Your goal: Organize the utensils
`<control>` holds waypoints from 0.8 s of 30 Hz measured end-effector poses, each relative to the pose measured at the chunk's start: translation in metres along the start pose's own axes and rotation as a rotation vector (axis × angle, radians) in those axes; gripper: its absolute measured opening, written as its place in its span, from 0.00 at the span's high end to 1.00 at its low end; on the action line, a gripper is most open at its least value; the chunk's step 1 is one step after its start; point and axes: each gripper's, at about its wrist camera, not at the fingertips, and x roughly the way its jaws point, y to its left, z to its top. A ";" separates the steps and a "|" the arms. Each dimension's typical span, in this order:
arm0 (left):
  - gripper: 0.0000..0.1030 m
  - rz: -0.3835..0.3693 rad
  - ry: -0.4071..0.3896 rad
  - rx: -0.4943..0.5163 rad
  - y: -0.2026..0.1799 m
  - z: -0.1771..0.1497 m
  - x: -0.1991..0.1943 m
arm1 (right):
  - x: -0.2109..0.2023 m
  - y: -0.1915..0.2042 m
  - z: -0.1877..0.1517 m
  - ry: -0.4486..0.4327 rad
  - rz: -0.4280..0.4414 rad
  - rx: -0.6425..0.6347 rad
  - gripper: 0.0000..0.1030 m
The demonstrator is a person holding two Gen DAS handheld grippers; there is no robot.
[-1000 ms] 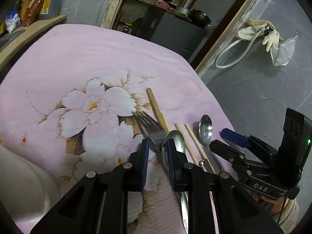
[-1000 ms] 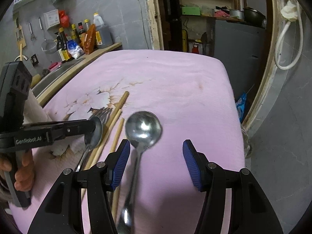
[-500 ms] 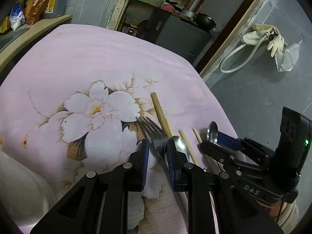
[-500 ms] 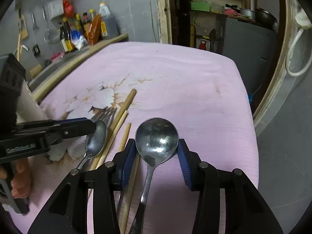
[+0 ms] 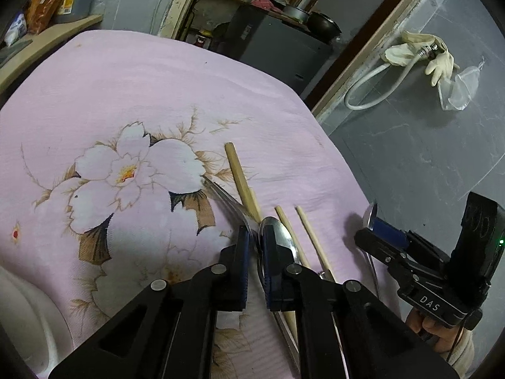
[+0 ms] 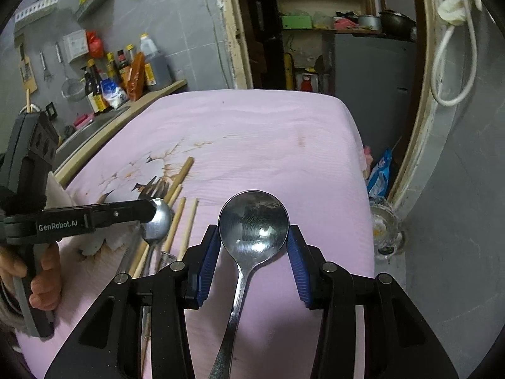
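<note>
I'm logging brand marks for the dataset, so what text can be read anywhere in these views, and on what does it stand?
"GenRobot.AI": white letters on the side of the left gripper, seen in the right wrist view.
"DAS": white letters on the body of the right gripper, seen in the left wrist view.
Labels on the bottles on the counter: too small and blurred to read.
Blue packet on the floor: print not readable.

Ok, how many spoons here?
2. A large spoon sits between the pads of the right gripper; a smaller spoon lies beside the chopsticks, its bowl edge between the closing jaws of the left gripper.
</note>
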 end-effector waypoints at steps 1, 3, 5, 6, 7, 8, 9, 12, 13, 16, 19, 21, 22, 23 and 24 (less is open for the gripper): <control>0.94 0.004 0.000 0.004 -0.001 0.000 0.000 | 0.001 -0.002 0.000 0.004 0.004 0.008 0.60; 0.94 0.009 0.003 0.012 -0.004 0.000 0.001 | 0.004 -0.002 0.000 0.021 0.009 0.011 0.60; 0.94 -0.003 0.027 0.025 -0.005 -0.001 0.004 | 0.010 -0.001 0.001 0.051 0.012 0.006 0.60; 0.94 -0.005 0.031 0.030 -0.005 -0.001 0.004 | 0.012 0.000 0.001 0.060 0.008 0.001 0.60; 0.95 -0.002 0.026 0.038 -0.006 -0.002 0.002 | 0.013 0.001 0.002 0.064 0.005 -0.005 0.60; 0.96 0.000 0.019 0.044 -0.007 -0.003 0.001 | 0.014 0.002 0.002 0.070 0.000 -0.014 0.59; 0.97 -0.001 0.014 0.047 -0.007 -0.003 0.000 | 0.015 0.003 0.001 0.077 -0.003 -0.022 0.57; 0.97 -0.005 -0.002 0.037 -0.004 -0.005 -0.006 | 0.018 0.011 0.001 0.094 -0.023 -0.065 0.52; 0.98 -0.007 -0.006 0.036 -0.003 -0.006 -0.008 | 0.018 0.012 0.001 0.095 -0.035 -0.077 0.52; 0.99 -0.016 -0.022 0.046 -0.006 -0.011 -0.017 | 0.018 0.014 -0.001 0.093 -0.056 -0.095 0.55; 0.99 -0.020 -0.032 0.065 -0.007 -0.020 -0.026 | 0.015 0.013 -0.002 0.079 -0.066 -0.096 0.61; 0.99 -0.012 -0.048 0.092 -0.011 -0.028 -0.034 | 0.012 0.018 -0.004 0.065 -0.083 -0.116 0.61; 0.99 -0.011 -0.065 0.121 -0.014 -0.034 -0.041 | 0.008 0.022 -0.006 0.050 -0.088 -0.134 0.61; 0.99 -0.013 -0.080 0.141 -0.018 -0.039 -0.045 | 0.006 0.025 -0.008 0.038 -0.088 -0.143 0.61; 0.99 -0.015 -0.094 0.154 -0.022 -0.043 -0.049 | 0.001 0.029 -0.010 0.021 -0.085 -0.154 0.61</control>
